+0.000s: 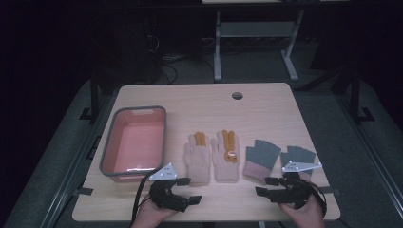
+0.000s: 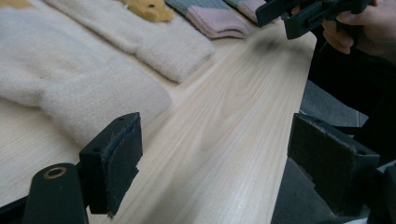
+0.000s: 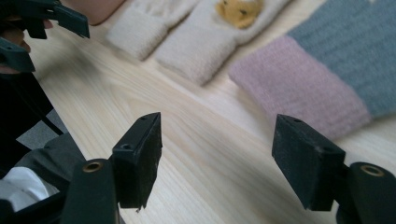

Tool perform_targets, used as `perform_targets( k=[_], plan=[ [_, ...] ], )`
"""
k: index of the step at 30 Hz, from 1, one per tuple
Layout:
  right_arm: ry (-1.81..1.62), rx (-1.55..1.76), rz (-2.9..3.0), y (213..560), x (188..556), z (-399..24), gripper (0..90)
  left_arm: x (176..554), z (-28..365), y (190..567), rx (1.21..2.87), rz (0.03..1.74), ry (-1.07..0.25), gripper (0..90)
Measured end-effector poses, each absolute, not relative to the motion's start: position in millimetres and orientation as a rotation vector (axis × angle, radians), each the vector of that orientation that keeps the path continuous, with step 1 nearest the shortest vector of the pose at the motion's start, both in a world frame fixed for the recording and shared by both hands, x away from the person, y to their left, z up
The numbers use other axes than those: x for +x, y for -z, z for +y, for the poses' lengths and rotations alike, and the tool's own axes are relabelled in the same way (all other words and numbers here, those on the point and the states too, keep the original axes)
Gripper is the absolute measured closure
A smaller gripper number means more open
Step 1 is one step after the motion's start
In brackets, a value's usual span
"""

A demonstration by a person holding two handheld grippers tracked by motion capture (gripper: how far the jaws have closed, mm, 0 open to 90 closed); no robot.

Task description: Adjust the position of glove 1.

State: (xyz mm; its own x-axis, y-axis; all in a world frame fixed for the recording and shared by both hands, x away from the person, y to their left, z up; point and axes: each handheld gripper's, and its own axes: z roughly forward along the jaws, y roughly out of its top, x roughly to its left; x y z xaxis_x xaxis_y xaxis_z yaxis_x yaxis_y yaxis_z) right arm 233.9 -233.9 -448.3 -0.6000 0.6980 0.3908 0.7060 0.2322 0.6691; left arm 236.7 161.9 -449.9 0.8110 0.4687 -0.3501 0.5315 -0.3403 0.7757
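From the high view, the tabletop (image 1: 266, 102) carries a pink bin (image 1: 134, 141) toward its left edge, a cream pair of gloves (image 1: 211, 156) at the middle, and a grey pair (image 1: 278, 159) toward the right edge. All four gloves lie flat in a row, cuffs toward the near edge. The left hand-held gripper (image 1: 187, 190) sits over the near edge just in front of the bin and the cream pair, jaws apart and holding nothing. The right hand-held gripper (image 1: 266, 186) sits at the near edge just in front of the grey pair, jaws apart and holding nothing.

In the left gripper view, the jaws stand wide over bare wood. The cream cuffs (image 2: 107, 93) lie just beyond the left jaw, not touching it. A pink cuff (image 2: 217, 21) of a grey glove lies farther off, with the right hand-held gripper (image 2: 280, 18) at the top.

In the right gripper view, the jaws stand wide over bare wood, with a grey glove's pink cuff (image 3: 299, 81) just ahead and the cream cuffs (image 3: 196, 46) beyond it.
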Motion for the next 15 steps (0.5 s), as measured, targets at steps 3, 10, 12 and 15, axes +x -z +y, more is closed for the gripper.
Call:
perform_targets(
  k=[3, 10, 12, 15],
  plan=[
    [1.358, -1.386, -2.448, 447, 236, -230, 31.7, 237, 162, 450, 1.984, 0.746, 0.077, 17.8],
    [1.334, -1.353, -2.489, 445, 241, -222, 29.2, 237, 165, 449, 1.983, 0.739, 0.07, 17.8],
    [1.3, -1.34, -2.515, 443, 242, -218, 29.1, 237, 165, 449, 1.981, 0.741, 0.068, 17.8],
    [1.258, -1.313, -2.548, 440, 246, -213, 27.3, 237, 166, 449, 1.973, 0.743, 0.073, 17.8]
  ],
)
